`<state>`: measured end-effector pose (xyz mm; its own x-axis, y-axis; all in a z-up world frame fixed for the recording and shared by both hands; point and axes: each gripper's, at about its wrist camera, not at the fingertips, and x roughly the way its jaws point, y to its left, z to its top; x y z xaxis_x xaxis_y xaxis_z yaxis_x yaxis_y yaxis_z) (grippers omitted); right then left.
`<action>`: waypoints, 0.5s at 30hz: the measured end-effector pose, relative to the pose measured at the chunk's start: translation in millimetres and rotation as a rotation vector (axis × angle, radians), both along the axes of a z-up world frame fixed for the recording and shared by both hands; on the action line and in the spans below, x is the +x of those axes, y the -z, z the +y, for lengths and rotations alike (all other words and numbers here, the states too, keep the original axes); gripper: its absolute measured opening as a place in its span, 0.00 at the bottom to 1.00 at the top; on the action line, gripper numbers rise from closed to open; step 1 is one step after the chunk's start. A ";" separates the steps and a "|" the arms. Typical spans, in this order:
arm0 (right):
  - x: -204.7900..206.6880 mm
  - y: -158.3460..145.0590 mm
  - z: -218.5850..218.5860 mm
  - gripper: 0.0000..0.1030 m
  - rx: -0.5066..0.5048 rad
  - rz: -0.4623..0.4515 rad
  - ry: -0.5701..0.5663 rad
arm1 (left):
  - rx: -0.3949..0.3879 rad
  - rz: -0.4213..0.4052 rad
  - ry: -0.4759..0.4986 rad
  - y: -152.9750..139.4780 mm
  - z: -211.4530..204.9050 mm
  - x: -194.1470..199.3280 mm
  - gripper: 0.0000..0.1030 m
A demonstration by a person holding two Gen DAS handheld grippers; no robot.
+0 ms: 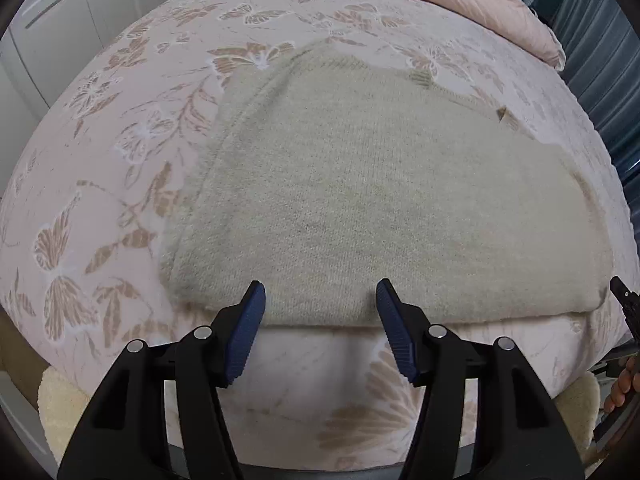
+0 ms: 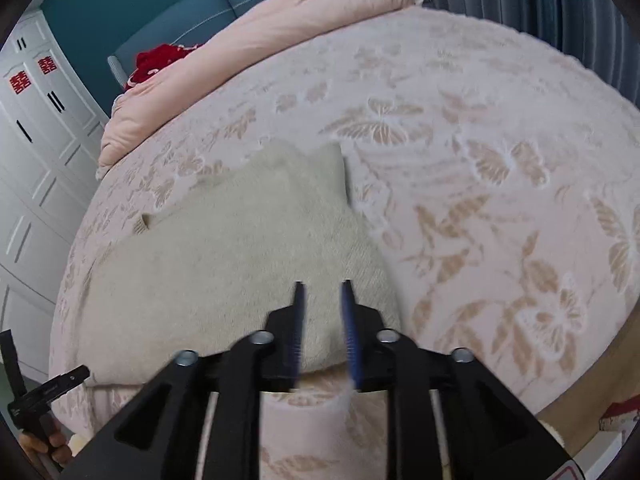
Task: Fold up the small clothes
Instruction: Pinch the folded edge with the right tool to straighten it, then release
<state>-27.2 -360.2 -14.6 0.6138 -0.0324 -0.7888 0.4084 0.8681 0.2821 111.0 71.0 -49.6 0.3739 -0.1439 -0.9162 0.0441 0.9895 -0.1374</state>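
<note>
Both views were fisheye, each mounted just behind its own gripper and tilted steeply down at a bed under a pale pink bedspread printed with tan butterflies [image 1: 100, 184]. The left wrist view sat close above the near edge of a folded beige knitted garment [image 1: 380, 200], which filled the frame's centre; white wardrobe doors [image 1: 52, 20] showed at upper left. The right wrist view looked from slightly further right, with the same garment [image 2: 224, 256] at lower left. Both shared the garment, the bedspread [image 2: 480, 208] and the rolled pink quilt [image 2: 288, 20] along the top.
</note>
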 end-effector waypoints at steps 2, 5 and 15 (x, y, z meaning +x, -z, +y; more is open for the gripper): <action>-1.5 4.0 -8.9 0.67 -0.054 0.016 0.059 | -0.013 -0.011 -0.035 -2.4 8.6 -5.7 0.62; 0.1 43.1 -25.2 0.67 0.042 0.135 0.121 | -0.012 0.028 -0.099 7.8 23.3 -4.4 0.63; -4.2 33.3 -39.7 0.14 0.158 0.031 0.083 | -0.017 0.113 -0.147 32.3 39.7 -4.4 0.64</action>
<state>-31.4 -399.9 -47.9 0.5893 0.0442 -0.8067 0.4874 0.7769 0.3987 106.5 110.8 -81.8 0.2871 -0.1115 -0.9514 -0.1174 0.9816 -0.1504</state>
